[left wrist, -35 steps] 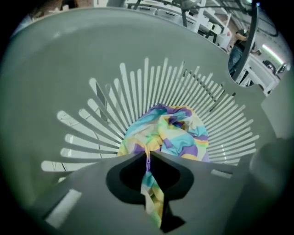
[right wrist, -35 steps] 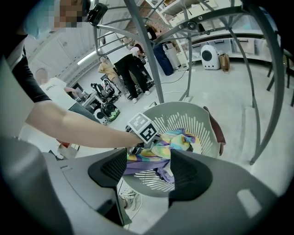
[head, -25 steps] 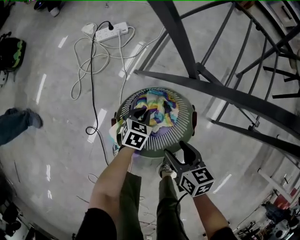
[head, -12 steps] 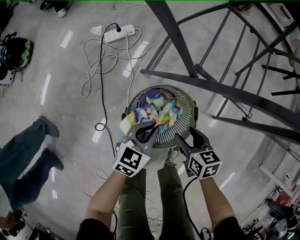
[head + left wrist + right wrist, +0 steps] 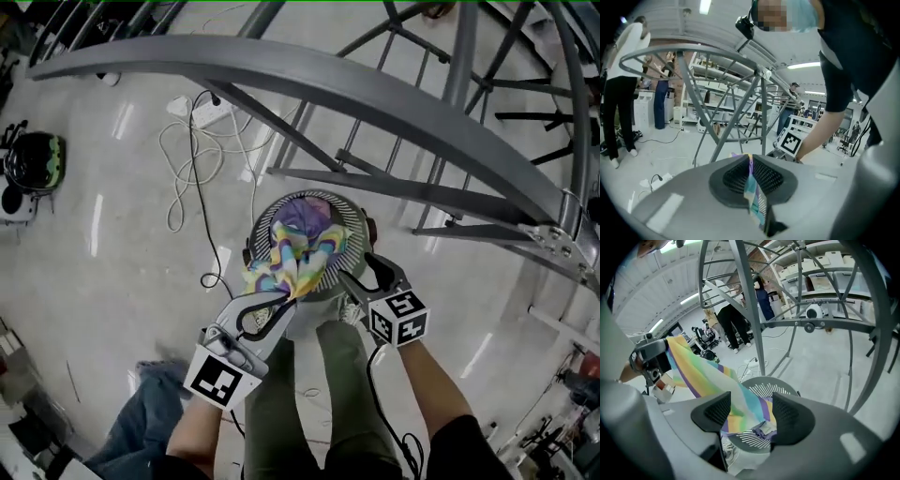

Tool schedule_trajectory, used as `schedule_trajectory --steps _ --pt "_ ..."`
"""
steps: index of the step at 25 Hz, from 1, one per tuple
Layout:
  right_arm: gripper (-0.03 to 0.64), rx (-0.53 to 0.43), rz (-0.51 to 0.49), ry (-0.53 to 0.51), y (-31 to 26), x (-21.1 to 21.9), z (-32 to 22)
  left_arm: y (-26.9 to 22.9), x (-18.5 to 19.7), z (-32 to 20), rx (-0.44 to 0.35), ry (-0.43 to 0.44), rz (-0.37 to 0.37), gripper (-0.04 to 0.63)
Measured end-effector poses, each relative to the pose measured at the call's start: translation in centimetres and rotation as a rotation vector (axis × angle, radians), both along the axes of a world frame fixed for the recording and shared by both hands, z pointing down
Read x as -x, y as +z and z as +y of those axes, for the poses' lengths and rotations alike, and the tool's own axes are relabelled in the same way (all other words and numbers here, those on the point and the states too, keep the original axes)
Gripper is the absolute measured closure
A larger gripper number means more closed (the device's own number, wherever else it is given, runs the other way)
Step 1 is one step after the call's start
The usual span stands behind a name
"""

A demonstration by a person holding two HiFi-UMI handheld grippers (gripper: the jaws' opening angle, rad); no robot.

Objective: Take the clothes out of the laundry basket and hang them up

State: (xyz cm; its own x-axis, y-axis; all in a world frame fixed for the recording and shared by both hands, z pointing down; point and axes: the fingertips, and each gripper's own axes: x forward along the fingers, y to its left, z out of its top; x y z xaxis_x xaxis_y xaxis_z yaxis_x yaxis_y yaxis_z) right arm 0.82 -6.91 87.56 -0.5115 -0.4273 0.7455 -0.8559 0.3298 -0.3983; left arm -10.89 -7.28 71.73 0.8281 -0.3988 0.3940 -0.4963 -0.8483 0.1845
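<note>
Lifting step: left gripper (image 5: pixel 279 300) clamped on a corner of rainbow-striped cloth (image 5: pixel 295 253), the rest trailing over the near rim of the round grey slatted basket (image 5: pixel 352 230). Right gripper (image 5: pixel 361 272) has jaws apart, pinching nothing. Best, I reckon, it takes the lower edge and spreads the cloth before the grey metal rack (image 5: pixel 375 94).

Workshop: stocked shelves (image 5: pixel 825 280), floor cables (image 5: pixel 192 155)

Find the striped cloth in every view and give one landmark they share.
Head view: cloth at centre, running from the basket to the left hand-held gripper.
Left gripper view: cloth at lower centre, pinched in the jaws.
Right gripper view: cloth slants from upper left down to the basket.
Shared landmark: the grey rack, which stands above or behind the cloth in all three.
</note>
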Motion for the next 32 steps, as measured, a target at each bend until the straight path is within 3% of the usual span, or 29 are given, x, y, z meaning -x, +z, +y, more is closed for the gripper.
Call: schedule_trajectory --steps 7,12,14,18,21,26,29,32 --pt "0.336 -0.168 -0.014 -0.146 -3.8 2.8 -0.9 -5.8 -0.2 0.8 -0.041 0.169 -0.015 0.572" --pt "0.347 -0.274 -0.068 -0.347 -6.7 7.0 -1.0 -8.2 -0.3 1.4 -0.036 0.192 -0.003 0.572" --pt "0.398 -0.295 -0.088 -0.41 -7.4 8.5 -0.6 -8.6 -0.3 1.6 -0.026 0.193 0.005 0.572" --pt "0.6 -0.316 -0.112 -0.491 -8.5 10.6 0.1 -9.0 -0.3 1.9 -0.013 0.187 0.009 0.572" --pt "0.603 -0.304 -0.106 -0.458 -8.9 10.5 0.2 -8.9 0.0 2.2 -0.017 0.174 -0.007 0.572" --pt "0.603 -0.325 -0.1 -0.278 -12.3 7.6 -0.7 -8.8 0.7 4.1 0.042 0.127 -0.003 0.571" --pt "0.603 -0.326 -0.163 -0.165 -14.8 6.1 -1.1 -7.9 0.8 5.5 0.126 0.096 -0.013 0.571" --pt "0.603 -0.342 -0.271 -0.078 -19.0 5.5 -1.4 -8.0 0.1 6.9 0.134 0.123 -0.022 0.571"
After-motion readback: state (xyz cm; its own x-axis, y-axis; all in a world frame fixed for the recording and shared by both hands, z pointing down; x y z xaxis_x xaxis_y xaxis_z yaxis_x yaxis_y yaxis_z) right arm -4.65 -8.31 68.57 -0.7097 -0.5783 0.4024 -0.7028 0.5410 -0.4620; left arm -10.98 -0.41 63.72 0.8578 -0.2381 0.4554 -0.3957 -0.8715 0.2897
